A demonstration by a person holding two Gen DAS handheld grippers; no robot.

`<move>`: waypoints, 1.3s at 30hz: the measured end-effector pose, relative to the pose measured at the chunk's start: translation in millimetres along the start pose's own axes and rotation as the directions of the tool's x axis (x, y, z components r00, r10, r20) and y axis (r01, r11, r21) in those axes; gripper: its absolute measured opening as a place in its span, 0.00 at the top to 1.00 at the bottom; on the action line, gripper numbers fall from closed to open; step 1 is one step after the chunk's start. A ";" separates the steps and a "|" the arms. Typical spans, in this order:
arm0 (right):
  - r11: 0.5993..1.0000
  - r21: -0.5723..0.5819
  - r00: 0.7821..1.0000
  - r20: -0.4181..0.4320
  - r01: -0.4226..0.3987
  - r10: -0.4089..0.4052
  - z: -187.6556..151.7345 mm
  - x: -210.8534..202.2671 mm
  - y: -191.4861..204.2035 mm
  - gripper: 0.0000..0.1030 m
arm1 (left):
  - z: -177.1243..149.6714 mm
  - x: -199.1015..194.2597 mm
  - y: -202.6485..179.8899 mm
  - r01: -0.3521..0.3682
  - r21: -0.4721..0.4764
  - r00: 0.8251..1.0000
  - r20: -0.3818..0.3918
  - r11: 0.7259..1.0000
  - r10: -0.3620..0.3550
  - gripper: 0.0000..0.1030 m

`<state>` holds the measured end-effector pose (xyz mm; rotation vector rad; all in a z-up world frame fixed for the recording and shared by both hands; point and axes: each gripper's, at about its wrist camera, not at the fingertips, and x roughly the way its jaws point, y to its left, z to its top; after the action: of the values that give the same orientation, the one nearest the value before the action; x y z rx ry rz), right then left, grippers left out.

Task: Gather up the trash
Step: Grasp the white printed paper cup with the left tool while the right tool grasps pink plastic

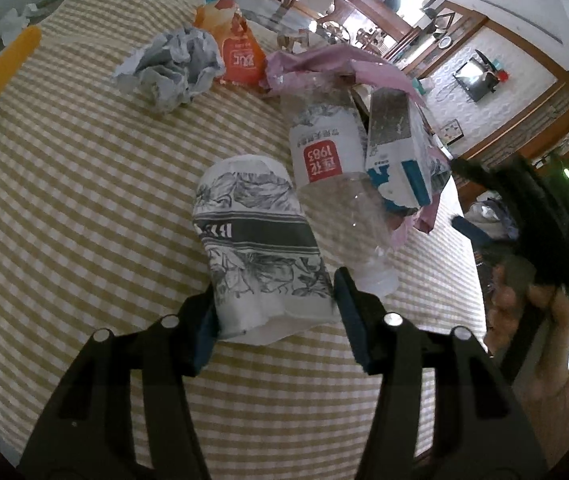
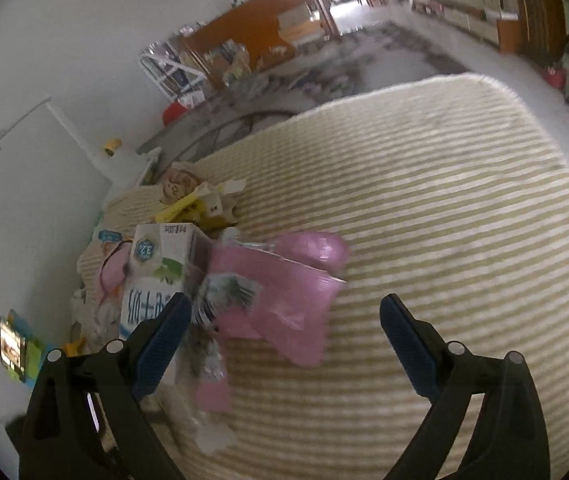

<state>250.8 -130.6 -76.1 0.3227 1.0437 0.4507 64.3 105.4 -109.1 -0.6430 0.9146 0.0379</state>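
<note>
Left wrist view: the left gripper (image 1: 274,312) is clamped on a white paper cup with grey floral print (image 1: 256,240), lying on the beige checked bedspread (image 1: 84,200). Right gripper (image 2: 284,320) hangs wide apart, nothing in it, over the pink plastic bag (image 2: 280,292) beside a white milk carton (image 2: 156,272).

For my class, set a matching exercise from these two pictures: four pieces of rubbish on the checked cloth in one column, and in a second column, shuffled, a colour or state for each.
Things:
1. paper cup
2. plastic bottle
3. snack packet
4. plastic bag

Colour or state:
A. pink
B. clear, with a red label
C. orange
D. between the fingers of the left claw

Pairs: 1-D, 2-B, 3-C, 4-A
</note>
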 end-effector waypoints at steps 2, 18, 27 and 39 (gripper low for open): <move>1.000 0.027 1.000 -0.024 -0.012 0.013 2.0 10.8 3.2 0.10 | -3.3 -0.5 0.3 -0.001 0.002 1.000 0.003 1.000 0.001 0.49; 0.998 -0.021 0.997 0.039 -0.062 0.063 -11.5 -25.4 -1.0 0.47 | -6.0 -1.8 1.9 0.012 -0.003 1.000 0.004 1.000 -0.012 0.49; 0.984 -0.177 0.990 0.143 0.025 0.001 -37.2 -113.1 -25.7 0.47 | -12.1 -8.9 -10.2 -0.008 0.013 0.999 0.032 1.000 0.008 0.50; 0.985 -0.137 0.978 0.194 0.103 -0.075 -74.6 -153.3 -81.1 0.45 | -17.7 -25.1 -61.7 -0.015 0.113 0.996 0.093 0.993 0.005 0.50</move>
<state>136.3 -274.4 -33.2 0.1827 0.8325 0.4052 54.0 51.7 -67.1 -0.5268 0.8242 0.0241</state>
